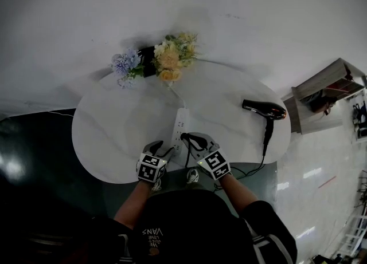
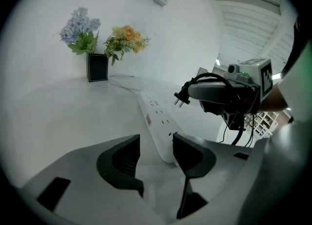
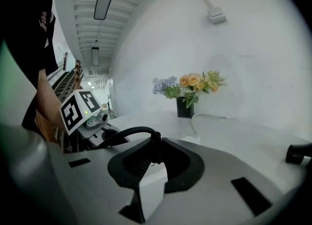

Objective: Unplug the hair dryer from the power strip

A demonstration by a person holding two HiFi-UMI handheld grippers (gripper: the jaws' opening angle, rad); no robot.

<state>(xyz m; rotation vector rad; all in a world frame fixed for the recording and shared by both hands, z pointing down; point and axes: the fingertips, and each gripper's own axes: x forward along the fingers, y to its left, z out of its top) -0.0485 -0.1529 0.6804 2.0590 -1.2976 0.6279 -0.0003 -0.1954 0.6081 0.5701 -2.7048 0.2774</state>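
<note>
Now my right tongs [image 3: 156, 154] are clamped on the black plug [image 2: 182, 97], its prongs clear above the power strip [image 2: 158, 121]. My left tongs [image 2: 156, 153] stand apart at the strip's near end. The hair dryer [image 1: 262, 109] lies well right of the strip.

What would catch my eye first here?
Probably the black plug pinched in the right gripper, its prongs bare in the air, clear of the white power strip. Next, the flowers at the far edge of the white table, and the black hair dryer lying to the right.
</note>
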